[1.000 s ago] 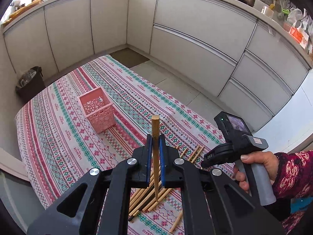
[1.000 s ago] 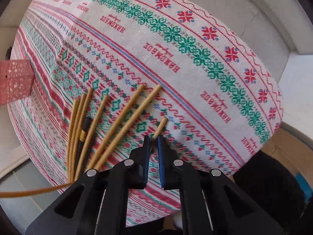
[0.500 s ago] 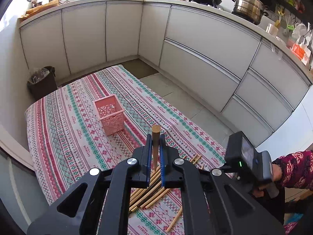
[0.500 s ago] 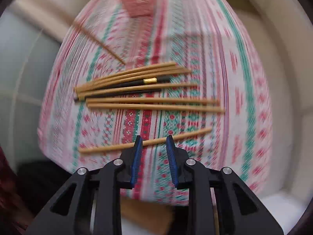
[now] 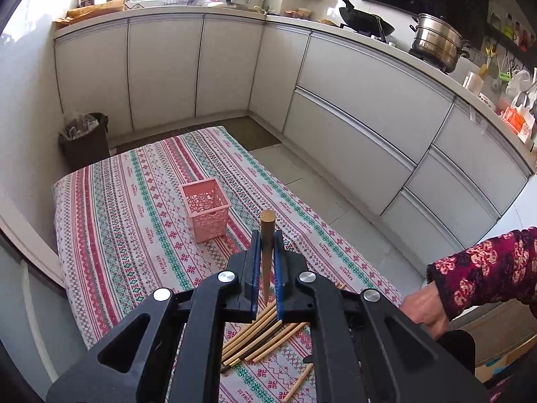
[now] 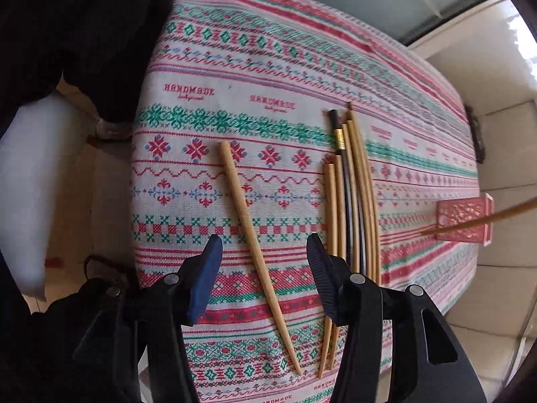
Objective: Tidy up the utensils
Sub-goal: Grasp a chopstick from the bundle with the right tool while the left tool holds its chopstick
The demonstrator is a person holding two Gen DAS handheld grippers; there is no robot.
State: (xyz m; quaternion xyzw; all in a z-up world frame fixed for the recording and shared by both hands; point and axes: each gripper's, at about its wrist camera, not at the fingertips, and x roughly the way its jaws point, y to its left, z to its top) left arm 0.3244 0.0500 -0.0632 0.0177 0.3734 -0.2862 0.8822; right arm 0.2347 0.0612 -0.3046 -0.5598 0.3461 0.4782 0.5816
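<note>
Patterned surface point(image 5: 141, 221) before us, our left gripper point(image 5: 267, 245) clamping a chopstick point(image 5: 267, 235), our right gripper point(image 6: 265, 252) opening over a loose chopstick point(image 6: 248, 228), pink basket point(image 5: 205, 209) beyond.

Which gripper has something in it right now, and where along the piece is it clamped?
Left gripper pinches one light wooden chopstick just below its thick end. Right gripper holds nothing; its jaws are opening above a loose wooden chopstick.

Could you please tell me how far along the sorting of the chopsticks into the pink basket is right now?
Early on. The pink basket looks empty. In hand: the left gripper is shut on one wooden chopstick. The right gripper is opening above a lone chopstick, not gripping it. Left: that one and the bundle on the tablecloth.
</note>
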